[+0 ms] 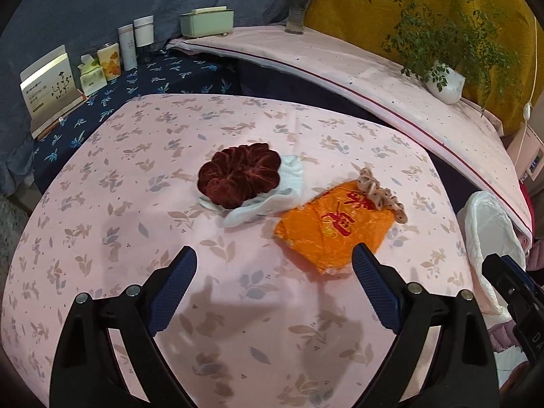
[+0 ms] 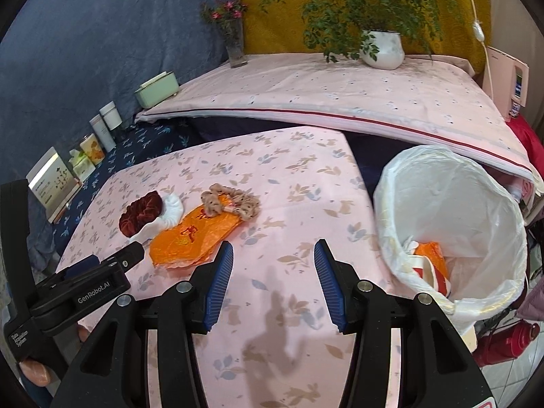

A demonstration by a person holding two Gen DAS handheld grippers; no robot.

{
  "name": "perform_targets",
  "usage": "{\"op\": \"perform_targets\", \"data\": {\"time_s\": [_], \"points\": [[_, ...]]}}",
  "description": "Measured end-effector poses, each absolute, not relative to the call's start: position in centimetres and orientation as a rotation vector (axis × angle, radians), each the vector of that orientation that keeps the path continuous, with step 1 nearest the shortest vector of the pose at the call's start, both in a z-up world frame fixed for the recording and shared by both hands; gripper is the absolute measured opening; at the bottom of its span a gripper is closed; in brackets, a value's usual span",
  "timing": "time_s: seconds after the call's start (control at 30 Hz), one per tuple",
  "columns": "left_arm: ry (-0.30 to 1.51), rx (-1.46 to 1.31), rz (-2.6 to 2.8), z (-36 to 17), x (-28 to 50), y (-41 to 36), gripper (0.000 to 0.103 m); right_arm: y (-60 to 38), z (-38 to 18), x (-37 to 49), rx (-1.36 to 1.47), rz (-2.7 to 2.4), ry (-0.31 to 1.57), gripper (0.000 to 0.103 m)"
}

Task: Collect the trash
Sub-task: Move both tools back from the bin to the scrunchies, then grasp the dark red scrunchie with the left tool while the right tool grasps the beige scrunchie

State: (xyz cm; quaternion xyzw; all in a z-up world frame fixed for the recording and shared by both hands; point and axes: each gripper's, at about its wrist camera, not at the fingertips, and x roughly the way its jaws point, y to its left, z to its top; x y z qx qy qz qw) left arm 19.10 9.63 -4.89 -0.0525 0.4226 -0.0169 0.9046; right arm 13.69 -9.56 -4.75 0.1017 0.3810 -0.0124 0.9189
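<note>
An orange plastic wrapper (image 1: 331,227) with red characters lies on the pink floral tablecloth (image 1: 142,238); it also shows in the right wrist view (image 2: 190,238). A beige spotted scrunchie (image 1: 380,197) rests on its far corner. A dark red velvet scrunchie (image 1: 239,175) sits on a crumpled white tissue (image 1: 278,190). My left gripper (image 1: 274,258) is open and empty, just short of the wrapper. My right gripper (image 2: 273,255) is open and empty over the cloth. A bin with a white liner (image 2: 452,224) stands to the right, holding orange and white scraps (image 2: 430,261).
A raised pink-covered ledge (image 2: 340,95) runs behind the table with a potted plant (image 2: 380,49), a flower vase (image 2: 234,47) and a green box (image 2: 156,90). Boxes and jars (image 1: 102,61) line the far left. A red flask (image 2: 506,340) stands on the floor.
</note>
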Motion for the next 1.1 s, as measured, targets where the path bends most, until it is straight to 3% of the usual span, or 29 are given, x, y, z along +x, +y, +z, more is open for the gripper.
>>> {"op": "perform_targets", "data": {"time_s": [0.67, 0.87, 0.9, 0.97, 1.03, 1.1], "points": [[0.909, -0.202, 0.036, -6.6, 27.9, 16.2, 0.088, -3.0, -7.6, 24.0, 0.129, 0.064, 0.841, 0.049], [0.950, -0.212, 0.018, -8.2, 29.5, 15.8, 0.068, -2.8, -9.1, 26.5, 0.128, 0.072, 0.873, 0.049], [0.955, -0.211, 0.014, -8.4, 29.5, 15.6, 0.060, -2.8, -9.4, 26.7, 0.128, 0.075, 0.882, 0.049], [0.972, -0.212, -0.003, -8.9, 29.6, 15.4, 0.049, -2.7, -10.1, 26.9, 0.125, 0.082, 0.899, 0.043], [0.983, -0.205, -0.017, -9.2, 29.4, 14.9, 0.034, -2.6, -11.0, 26.9, 0.123, 0.084, 0.920, 0.029], [0.977, -0.189, -0.014, -9.2, 29.1, 14.5, 0.029, -2.7, -11.5, 26.6, 0.124, 0.088, 0.929, 0.021]]}}
